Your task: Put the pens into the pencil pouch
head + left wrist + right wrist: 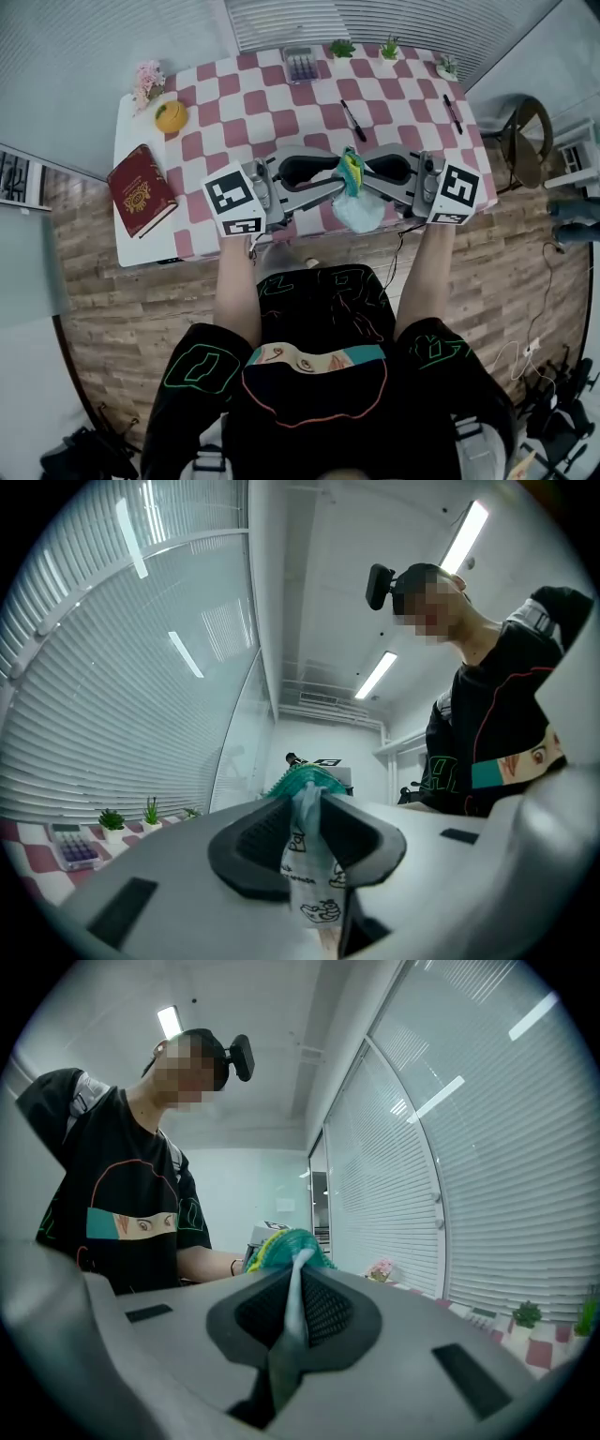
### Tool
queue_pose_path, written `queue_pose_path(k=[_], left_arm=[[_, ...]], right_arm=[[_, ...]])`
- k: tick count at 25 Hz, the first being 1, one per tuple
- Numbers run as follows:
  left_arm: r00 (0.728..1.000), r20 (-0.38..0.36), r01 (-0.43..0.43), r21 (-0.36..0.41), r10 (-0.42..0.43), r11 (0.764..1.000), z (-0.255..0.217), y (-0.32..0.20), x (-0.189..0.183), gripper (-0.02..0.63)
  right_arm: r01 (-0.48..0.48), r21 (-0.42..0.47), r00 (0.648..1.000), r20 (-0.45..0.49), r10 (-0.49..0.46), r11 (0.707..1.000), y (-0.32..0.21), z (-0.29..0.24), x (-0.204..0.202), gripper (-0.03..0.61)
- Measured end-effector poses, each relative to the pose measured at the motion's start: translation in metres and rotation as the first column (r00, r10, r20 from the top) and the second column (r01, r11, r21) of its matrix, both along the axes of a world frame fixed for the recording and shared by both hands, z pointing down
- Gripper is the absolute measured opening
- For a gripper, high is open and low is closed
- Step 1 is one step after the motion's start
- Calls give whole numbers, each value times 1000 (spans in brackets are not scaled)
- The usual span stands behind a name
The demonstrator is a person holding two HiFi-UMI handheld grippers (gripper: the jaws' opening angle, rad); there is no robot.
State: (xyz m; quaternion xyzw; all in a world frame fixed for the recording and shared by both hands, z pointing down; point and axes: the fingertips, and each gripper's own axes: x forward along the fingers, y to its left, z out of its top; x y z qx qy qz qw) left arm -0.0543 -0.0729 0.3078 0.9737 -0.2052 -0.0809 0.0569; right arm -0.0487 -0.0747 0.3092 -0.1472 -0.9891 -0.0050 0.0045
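Observation:
The pencil pouch (357, 210), pale cloth with a green and yellow top edge, hangs in the air over the near edge of the table. My two grippers face each other and hold it from either side. The left gripper (337, 179) is shut on the printed cloth (309, 892). From the other side the right gripper (369, 175) pinches a thin fold of the pouch (292, 1312). Two black pens lie on the checkered cloth beyond: one (352, 120) mid-table, the other (453, 112) near the right edge.
The table (281, 103) has a pink and white checkered cloth. A red book (141, 189) lies at its left, with an orange object (171, 116) and pink flowers (147, 80) behind. At the far edge stand a calculator (300, 64) and small plants (342, 47). A chair (527, 131) stands right.

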Motion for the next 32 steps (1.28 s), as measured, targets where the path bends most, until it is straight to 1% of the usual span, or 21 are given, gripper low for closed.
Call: queue_pose_path(k=[1, 6, 10, 14, 19, 22, 26, 29, 32], left_arm=[[1000, 3, 11, 3, -11, 1000, 0, 0, -1, 80], [999, 9, 50, 21, -50, 999, 2, -4, -3, 5], [998, 13, 63, 34, -63, 997, 1, -5, -5, 2], [997, 11, 81, 40, -82, 996, 0, -6, -12, 0], [991, -30, 132, 61, -130, 989, -7, -8, -31, -2], [987, -33, 159, 80, -157, 984, -9, -9, -39, -2], [986, -34, 164, 76, -162, 984, -7, -10, -37, -2], [986, -20, 167, 69, -166, 984, -4, -10, -35, -1], [983, -6, 184, 59, -184, 981, 1, -11, -34, 0]], right_arm=[[-10, 1, 1000, 3, 10, 1000, -1, 0, 1, 15], [-64, 12, 998, 21, 64, 998, -6, 0, 6, 16], [-108, 10, 992, 63, 107, 994, -10, -1, 10, 17], [-146, -25, 981, 125, 149, 989, -18, -6, 25, 17], [-197, -60, 959, 196, 205, 979, -29, -13, 45, 15], [-208, -67, 954, 205, 217, 976, -31, -10, 51, 14], [-206, -97, 952, 211, 223, 974, -33, -7, 53, 11], [-211, -112, 956, 181, 229, 971, -35, -2, 53, 12], [-233, -141, 955, 152, 254, 962, -39, 4, 54, 12]])
